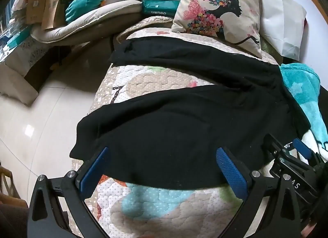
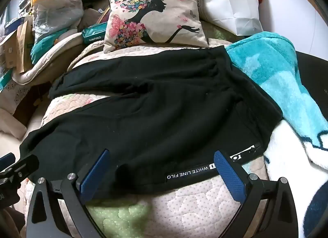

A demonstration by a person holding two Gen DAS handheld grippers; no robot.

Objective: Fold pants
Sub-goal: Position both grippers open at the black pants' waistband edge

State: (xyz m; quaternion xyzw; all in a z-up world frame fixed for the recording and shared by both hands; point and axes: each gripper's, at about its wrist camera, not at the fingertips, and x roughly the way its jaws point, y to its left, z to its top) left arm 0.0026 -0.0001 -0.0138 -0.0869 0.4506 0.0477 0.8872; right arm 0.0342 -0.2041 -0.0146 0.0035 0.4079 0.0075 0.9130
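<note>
Black pants (image 1: 184, 119) lie spread on a quilted sofa cover (image 1: 164, 207), legs running to the left and apart, waistband at the right. My left gripper (image 1: 164, 156) is open, its blue fingers straddling the near leg's lower edge just above the cloth. My right gripper (image 2: 162, 158) is open over the near edge by the waistband, where a "WHITE LINE FILO" strip (image 2: 188, 173) shows. The pants also fill the right wrist view (image 2: 153, 104). The right gripper shows in the left wrist view (image 1: 295, 156) at the right.
A printed cushion (image 1: 217, 8) and a white bag (image 1: 285, 25) lie behind the pants. A turquoise blanket (image 2: 276, 78) lies at the right, touching the waistband. Boxes, bags and bedding (image 1: 61, 8) pile up at the far left. Tiled floor (image 1: 30, 125) lies left of the sofa.
</note>
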